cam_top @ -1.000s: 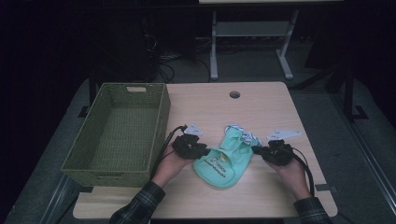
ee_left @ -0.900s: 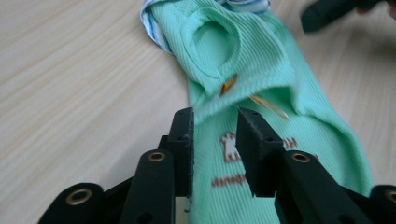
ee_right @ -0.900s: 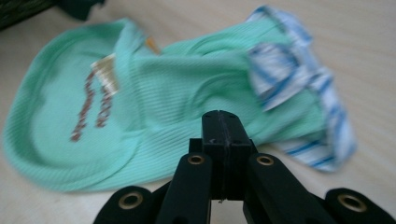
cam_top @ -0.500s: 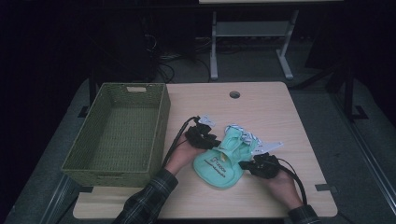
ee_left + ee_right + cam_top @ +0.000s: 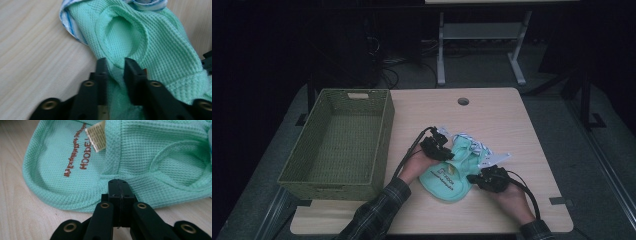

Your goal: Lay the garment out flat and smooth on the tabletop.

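A rectangular desk (image 5: pixel 492 120) of pale, fine-grained wood is seen from above, with a small round hole (image 5: pixel 463 101) near its far edge. On its left part a deep oblong basket (image 5: pixel 337 177) of green woven material is set, its weave coarse and regular.

Right of the basket, towards the near edge, a mint-green garment (image 5: pixel 452 172) of waffle-knit cloth is spread flat on the desk, its lower edge rounded and bound by a raised hem. Rust-brown lettering (image 5: pixel 75 165) is printed on its smooth inner face, beside a small cream label (image 5: pixel 96 135). A blue-and-white striped lining (image 5: pixel 71 27) is exposed at its far end.

The left tool (image 5: pixel 115 66) is placed at the garment's left edge; its black jaws have just been closing, and a fold of the knit is seen between them with a narrow gap left, though whether the pads press on it cannot be told for certain. The right tool (image 5: pixel 119 191) is held at the garment's right hem, its jaws fully together, and the hem appears to be pinched at their tips.
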Action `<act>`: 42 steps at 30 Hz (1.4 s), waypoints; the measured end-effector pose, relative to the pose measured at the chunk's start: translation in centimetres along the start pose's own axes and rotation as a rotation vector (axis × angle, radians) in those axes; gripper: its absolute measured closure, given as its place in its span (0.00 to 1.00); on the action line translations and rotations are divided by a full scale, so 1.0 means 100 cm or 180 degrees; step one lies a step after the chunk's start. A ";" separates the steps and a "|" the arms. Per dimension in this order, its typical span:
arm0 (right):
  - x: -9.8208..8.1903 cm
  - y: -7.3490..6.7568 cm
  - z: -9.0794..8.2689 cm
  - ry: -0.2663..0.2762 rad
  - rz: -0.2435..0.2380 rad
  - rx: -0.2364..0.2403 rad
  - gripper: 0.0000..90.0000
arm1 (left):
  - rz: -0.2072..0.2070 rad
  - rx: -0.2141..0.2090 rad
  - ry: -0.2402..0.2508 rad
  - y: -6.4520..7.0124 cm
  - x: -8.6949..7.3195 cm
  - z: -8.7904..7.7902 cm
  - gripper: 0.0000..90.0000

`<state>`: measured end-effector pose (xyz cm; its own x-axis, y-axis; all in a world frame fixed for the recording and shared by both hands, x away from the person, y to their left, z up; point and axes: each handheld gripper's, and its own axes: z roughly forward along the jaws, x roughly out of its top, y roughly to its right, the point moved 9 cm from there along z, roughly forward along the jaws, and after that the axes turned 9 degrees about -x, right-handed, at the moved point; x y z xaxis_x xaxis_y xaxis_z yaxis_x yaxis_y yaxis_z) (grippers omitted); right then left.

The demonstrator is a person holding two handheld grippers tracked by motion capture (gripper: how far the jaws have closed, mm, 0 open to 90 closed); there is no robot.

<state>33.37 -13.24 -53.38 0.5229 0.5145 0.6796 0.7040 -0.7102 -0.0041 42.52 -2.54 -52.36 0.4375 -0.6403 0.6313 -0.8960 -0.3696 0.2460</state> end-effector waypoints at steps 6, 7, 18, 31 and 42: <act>0.000 0.000 0.000 0.0002 -0.0007 -0.0004 1.00 | 0.0080 0.0061 -0.0033 -0.001 0.001 -0.005 0.98; 0.000 0.000 0.000 -0.0001 -0.0009 -0.0003 1.00 | 0.0071 0.0105 0.0002 -0.003 0.002 -0.007 0.98; -0.002 0.001 -0.002 -0.0036 -0.0012 0.0000 1.00 | -0.0091 0.0437 0.0143 -0.036 -0.003 -0.034 0.98; -0.002 0.001 -0.002 -0.0037 -0.0035 -0.0006 1.00 | 0.0054 0.0372 0.0040 -0.007 -0.017 -0.049 0.97; -0.002 0.001 -0.002 -0.0051 -0.0044 -0.0005 1.00 | -0.0024 0.0316 -0.0183 -0.006 -0.041 -0.034 0.99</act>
<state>33.22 -13.56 -53.36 0.5208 0.5319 0.6678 0.7105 -0.7037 0.0064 41.03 2.65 -52.62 0.4504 -0.6738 0.5857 -0.8820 -0.4376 0.1747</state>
